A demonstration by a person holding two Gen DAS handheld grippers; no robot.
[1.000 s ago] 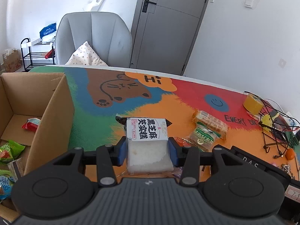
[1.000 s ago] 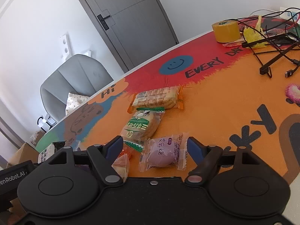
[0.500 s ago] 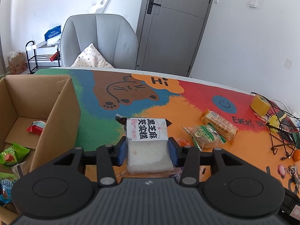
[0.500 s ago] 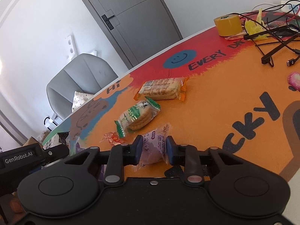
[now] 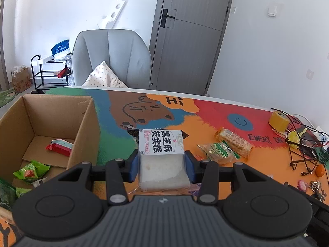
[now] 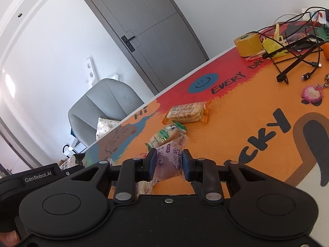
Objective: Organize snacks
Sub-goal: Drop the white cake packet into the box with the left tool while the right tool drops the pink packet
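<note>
My left gripper (image 5: 161,161) is shut on a white cake pack with a black-lettered label (image 5: 161,144), held above the colourful table mat. An open cardboard box (image 5: 82,135) stands just to its left, with a red wrapper (image 5: 60,146) and green packets (image 5: 30,169) inside. My right gripper (image 6: 167,162) is shut on a purple mochi packet (image 6: 170,156), raised off the orange mat. Beyond it lie a green-labelled biscuit pack (image 6: 164,135) and an orange-ended cracker pack (image 6: 186,114). These two also show right of the cake, the biscuit pack (image 5: 221,151) and the cracker pack (image 5: 233,141).
A yellow tape roll (image 6: 248,44), tangled black cables (image 6: 298,55), a pink keychain (image 6: 312,92) and an orange fruit (image 6: 327,50) crowd the mat's right end. A grey chair (image 5: 111,57) stands behind the table. The left gripper's body (image 6: 39,179) sits close at the lower left.
The right jaws closed from wide open onto the purple packet and lifted it off the mat. The left gripper, still gripping the cake pack, rose a little.
</note>
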